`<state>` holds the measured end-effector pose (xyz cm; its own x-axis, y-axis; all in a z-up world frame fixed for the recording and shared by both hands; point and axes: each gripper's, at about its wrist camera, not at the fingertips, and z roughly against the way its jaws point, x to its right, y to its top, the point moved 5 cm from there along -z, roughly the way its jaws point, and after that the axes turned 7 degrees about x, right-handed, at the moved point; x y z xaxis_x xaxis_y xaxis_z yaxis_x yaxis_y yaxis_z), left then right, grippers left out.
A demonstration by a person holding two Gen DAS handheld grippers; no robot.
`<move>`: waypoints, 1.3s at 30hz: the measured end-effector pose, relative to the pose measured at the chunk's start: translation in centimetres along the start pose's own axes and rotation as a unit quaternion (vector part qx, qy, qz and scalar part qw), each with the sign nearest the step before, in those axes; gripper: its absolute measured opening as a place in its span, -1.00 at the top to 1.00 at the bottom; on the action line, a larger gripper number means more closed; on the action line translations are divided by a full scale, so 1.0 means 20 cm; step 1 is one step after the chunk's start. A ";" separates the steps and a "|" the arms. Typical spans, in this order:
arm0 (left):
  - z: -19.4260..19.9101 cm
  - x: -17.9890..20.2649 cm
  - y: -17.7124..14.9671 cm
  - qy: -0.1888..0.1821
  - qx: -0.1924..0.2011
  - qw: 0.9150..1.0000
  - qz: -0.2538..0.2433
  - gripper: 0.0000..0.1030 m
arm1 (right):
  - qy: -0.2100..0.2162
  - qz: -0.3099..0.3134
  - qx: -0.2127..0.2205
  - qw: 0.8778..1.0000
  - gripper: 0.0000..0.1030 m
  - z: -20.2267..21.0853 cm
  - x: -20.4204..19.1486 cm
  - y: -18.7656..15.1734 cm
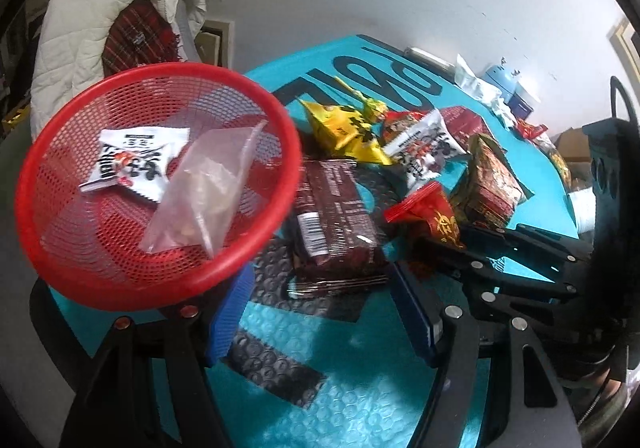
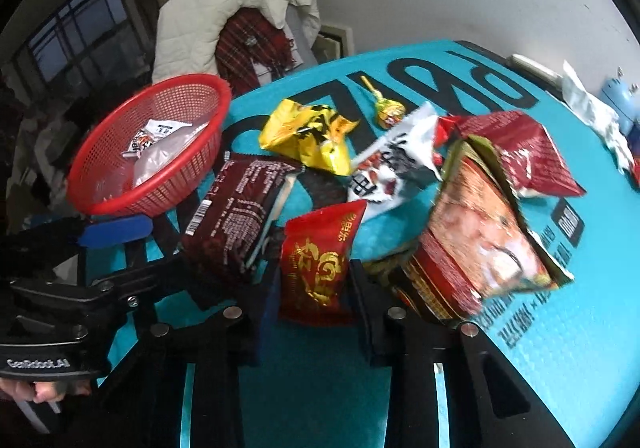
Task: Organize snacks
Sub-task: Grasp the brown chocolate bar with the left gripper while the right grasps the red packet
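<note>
A red mesh basket [image 1: 72,216] [image 2: 120,184] at the left holds a white snack packet [image 1: 136,160] and a clear bag [image 1: 200,184]. My right gripper [image 2: 316,272] is shut on a red packet with gold characters [image 2: 320,248] [image 1: 436,216], and both fingers press its sides. In the left wrist view the right gripper [image 1: 436,248] shows at the right. My left gripper [image 1: 320,288] stands open, its blue pads [image 1: 230,312] wide apart. A dark brown packet [image 1: 336,216] [image 2: 240,216] lies just ahead between them, and neither pad touches it.
On the teal mat [image 2: 320,388] lie a yellow packet [image 2: 312,136], a lollipop [image 2: 386,114], a white packet [image 2: 396,164], a large orange-red packet [image 2: 480,232] and a dark red one [image 2: 528,152]. A chair with a white jacket [image 1: 100,28] stands behind the basket. Crumpled tissue [image 1: 476,84] lies at the back right.
</note>
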<state>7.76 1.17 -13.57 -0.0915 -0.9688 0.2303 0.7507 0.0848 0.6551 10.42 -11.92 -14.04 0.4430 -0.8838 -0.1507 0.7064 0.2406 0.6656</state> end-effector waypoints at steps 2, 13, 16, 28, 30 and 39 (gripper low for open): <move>-0.02 0.03 0.00 -0.003 -0.003 1.000 -0.006 -0.34 | -0.004 -0.008 0.002 1.000 0.38 0.02 0.02 -0.01; -0.15 0.07 0.02 0.012 -0.017 1.000 -0.014 -0.34 | -0.012 -0.046 0.008 0.999 0.38 0.10 0.13 -0.06; -0.18 0.08 0.03 0.016 -0.015 1.000 -0.021 -0.34 | -0.010 -0.050 0.007 0.999 0.38 0.10 0.13 -0.07; -0.14 0.13 0.00 0.004 -0.002 0.999 -0.054 0.08 | -0.016 -0.053 0.003 0.998 0.38 0.13 0.11 -0.12; -0.11 0.15 -0.03 -0.005 -0.007 0.998 -0.057 0.08 | -0.017 -0.054 0.003 0.998 0.38 0.15 0.11 -0.13; 0.01 0.20 -0.16 -0.029 -0.026 0.996 -0.075 0.08 | -0.017 -0.050 0.002 0.999 0.38 0.24 0.04 -0.22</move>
<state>4.84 -2.91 -14.52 -0.2420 -0.9544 0.1748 0.7588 -0.0738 0.6471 5.08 -15.57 -13.58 0.3513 -0.9164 -0.1920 0.7440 0.1487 0.6514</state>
